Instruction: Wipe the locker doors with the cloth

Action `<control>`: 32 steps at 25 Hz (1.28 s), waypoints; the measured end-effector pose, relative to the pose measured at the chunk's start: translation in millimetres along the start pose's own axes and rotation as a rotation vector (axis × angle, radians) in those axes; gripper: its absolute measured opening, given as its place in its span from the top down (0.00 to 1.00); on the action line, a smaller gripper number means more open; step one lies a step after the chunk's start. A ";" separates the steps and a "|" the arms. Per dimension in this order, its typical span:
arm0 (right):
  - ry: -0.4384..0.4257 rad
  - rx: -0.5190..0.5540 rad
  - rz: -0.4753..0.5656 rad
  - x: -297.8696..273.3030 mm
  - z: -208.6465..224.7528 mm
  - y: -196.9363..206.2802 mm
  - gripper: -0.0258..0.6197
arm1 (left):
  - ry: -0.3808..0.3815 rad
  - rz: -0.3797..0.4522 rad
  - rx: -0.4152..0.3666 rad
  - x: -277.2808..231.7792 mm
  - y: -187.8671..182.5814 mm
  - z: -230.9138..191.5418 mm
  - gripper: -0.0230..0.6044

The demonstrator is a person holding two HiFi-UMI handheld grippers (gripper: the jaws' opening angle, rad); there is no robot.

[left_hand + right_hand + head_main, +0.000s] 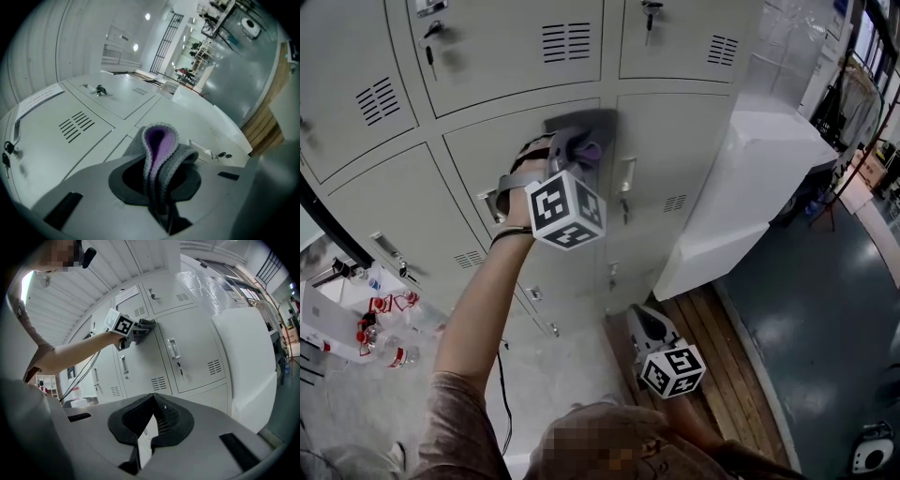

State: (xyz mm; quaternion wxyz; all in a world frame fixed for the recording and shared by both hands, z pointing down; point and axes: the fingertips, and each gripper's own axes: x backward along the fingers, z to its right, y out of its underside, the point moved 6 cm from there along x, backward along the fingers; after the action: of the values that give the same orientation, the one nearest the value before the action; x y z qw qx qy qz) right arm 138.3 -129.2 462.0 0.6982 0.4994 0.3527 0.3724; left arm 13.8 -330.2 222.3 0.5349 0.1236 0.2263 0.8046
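Looks like the soft, light cloth [161,140] is best pinched at a bunched fold, as it's clamped in the left gripper [579,152] and pressed against the locker doors [684,150], while the right gripper [643,322] is held low, closed on nothing.

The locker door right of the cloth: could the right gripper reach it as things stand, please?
Probably yes: the right gripper, empty, faces that door with nothing between, while the left gripper presses the cloth on the neighbouring door.
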 end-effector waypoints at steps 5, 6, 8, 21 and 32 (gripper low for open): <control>0.009 -0.003 -0.007 2.1 3.1 2.2 0.96 | 0.050 -0.016 0.044 -3.5 17.2 30.8 0.89; 0.011 -0.004 -0.008 2.5 3.6 2.6 0.96 | 0.060 -0.021 0.051 -4.1 20.1 36.6 0.89; 0.015 -0.005 -0.009 2.8 4.3 3.1 0.96 | 0.082 -0.031 0.062 -5.5 25.7 48.3 0.89; 0.032 -0.002 -0.019 7.3 8.8 4.4 0.96 | 0.216 -0.108 0.115 -11.1 69.5 125.2 0.89; 0.046 0.003 -0.025 11.5 13.3 3.6 0.96 | 0.327 -0.185 0.169 -12.8 107.3 185.8 0.89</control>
State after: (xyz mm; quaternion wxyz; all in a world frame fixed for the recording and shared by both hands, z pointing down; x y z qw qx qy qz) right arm 154.6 -124.1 467.5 0.6937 0.4874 0.3753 0.3746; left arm 14.5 -333.8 437.2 0.5505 0.0145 0.3870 0.7396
